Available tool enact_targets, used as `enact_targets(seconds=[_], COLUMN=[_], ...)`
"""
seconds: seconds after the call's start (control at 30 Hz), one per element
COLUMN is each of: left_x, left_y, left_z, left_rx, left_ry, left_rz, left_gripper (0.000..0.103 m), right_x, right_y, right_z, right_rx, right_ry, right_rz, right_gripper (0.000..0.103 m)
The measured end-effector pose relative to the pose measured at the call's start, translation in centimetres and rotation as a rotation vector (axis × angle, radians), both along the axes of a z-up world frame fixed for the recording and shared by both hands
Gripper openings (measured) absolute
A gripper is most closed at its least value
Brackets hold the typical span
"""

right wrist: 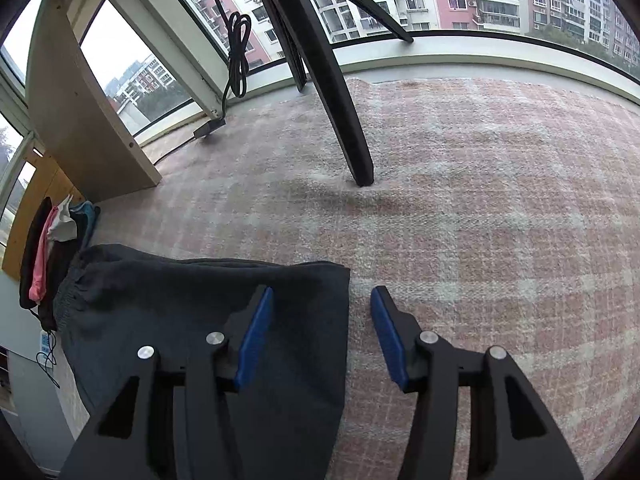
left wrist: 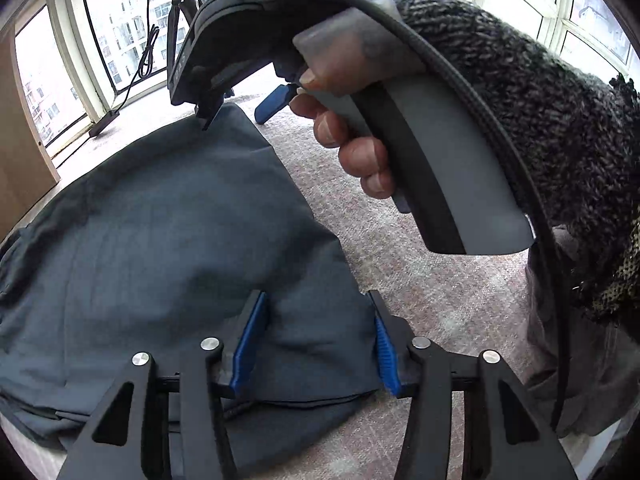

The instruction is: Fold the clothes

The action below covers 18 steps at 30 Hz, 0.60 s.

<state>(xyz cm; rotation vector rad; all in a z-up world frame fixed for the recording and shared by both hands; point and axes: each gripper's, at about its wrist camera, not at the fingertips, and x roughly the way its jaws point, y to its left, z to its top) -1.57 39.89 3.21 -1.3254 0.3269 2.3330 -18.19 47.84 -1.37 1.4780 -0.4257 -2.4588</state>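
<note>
A dark grey-blue fabric garment (left wrist: pixel 160 240) lies spread on the pink-and-white checked carpet (left wrist: pixel 420 280), its gathered waistband end lying leftmost in the right wrist view. Left of that end, a heap of black, pink and white clothes (right wrist: pixel 48 256) lies on the floor. The left gripper (left wrist: pixel 316 340) stands partly apart over the garment's right edge, cloth between the blue pads, not pinched. The right gripper (right wrist: pixel 322 336) (gripped by a hand (left wrist: pixel 352 136) in a knitted sleeve) straddles the same edge, jaws apart, nothing held.
</note>
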Motion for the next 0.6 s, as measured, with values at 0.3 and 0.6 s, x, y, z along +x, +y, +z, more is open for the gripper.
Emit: enact_targets(seconds=[0.3, 0.6], left_x=[-1.5, -0.3], left_y=[-4.4, -16.0], left_z=[3.4, 11.0], left_rx=[0.237, 0.535], left_ry=[-0.091, -0.044], left_rz=[0.076, 0.187], left_gripper=[0.007, 0.007], right_x=[0.0, 0.4], right_y=[1.0, -2.8], right_z=[0.8, 8.2], right_rx=[-0.157, -0.266], right_ry=[-0.029, 0.03], right_rz=[-0.073, -0.137], right_gripper=[0.004, 0.003])
